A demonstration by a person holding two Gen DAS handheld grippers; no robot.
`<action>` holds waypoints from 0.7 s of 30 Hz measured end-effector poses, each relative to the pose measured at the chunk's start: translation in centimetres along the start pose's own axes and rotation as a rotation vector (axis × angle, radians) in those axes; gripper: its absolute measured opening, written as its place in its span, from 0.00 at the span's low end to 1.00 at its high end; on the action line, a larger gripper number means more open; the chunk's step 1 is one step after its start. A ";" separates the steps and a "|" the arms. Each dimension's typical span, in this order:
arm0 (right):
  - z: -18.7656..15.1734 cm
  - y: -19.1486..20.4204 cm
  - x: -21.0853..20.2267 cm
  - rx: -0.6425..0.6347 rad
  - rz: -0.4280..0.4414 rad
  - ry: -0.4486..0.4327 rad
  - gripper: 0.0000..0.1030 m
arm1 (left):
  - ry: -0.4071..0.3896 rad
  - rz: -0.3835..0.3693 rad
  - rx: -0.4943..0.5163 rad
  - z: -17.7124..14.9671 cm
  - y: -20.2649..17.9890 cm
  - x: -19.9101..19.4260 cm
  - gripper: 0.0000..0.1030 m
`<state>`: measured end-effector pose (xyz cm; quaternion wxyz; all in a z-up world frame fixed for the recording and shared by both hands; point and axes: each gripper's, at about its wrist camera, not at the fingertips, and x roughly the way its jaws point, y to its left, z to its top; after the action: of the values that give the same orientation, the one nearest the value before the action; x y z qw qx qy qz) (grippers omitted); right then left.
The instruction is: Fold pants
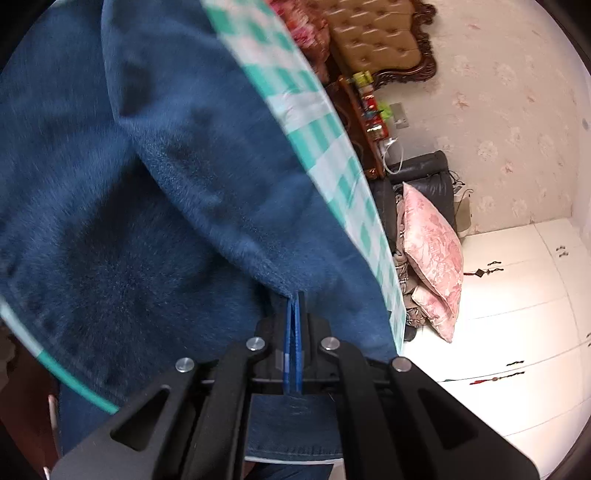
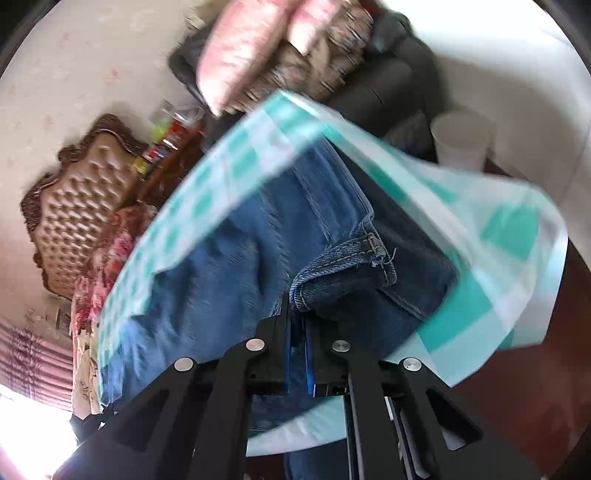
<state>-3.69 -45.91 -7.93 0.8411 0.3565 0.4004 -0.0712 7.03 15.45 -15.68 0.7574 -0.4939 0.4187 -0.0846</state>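
The pants are blue denim jeans (image 1: 147, 206) spread over a table with a green-and-white checked cloth (image 1: 314, 129). My left gripper (image 1: 294, 299) is shut on a lifted fold of the jeans, which rises from its blue pads toward the upper left. In the right wrist view the jeans (image 2: 229, 266) lie across the same cloth (image 2: 491, 266). My right gripper (image 2: 297, 306) is shut on a stitched hem of the jeans (image 2: 347, 266), held just above the fabric below.
A tufted tan headboard (image 1: 373, 33), a wooden shelf with small bottles (image 1: 369, 110), a dark chair with pink pillows (image 1: 432, 251) and white cabinets (image 1: 517, 295) stand beyond the table edge. A white cup (image 2: 461, 140) sits near the far right of the table.
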 end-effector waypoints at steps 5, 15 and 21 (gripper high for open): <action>1.4 -0.2 -2.4 0.001 -0.004 -0.064 0.06 | -0.077 0.045 0.107 -3.4 -3.3 -4.4 0.01; -0.3 -3.2 2.2 0.017 -0.154 0.019 0.06 | -0.049 0.096 -0.069 -4.1 4.1 -3.6 0.25; -0.7 -3.1 2.4 0.006 -0.171 0.017 0.06 | -0.287 0.144 -0.179 3.5 9.2 -8.6 0.27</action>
<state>-3.76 -47.36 -11.60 0.8276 0.3241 0.4362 -0.1408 1.45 27.13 -17.91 0.7663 -0.5353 0.3464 0.0786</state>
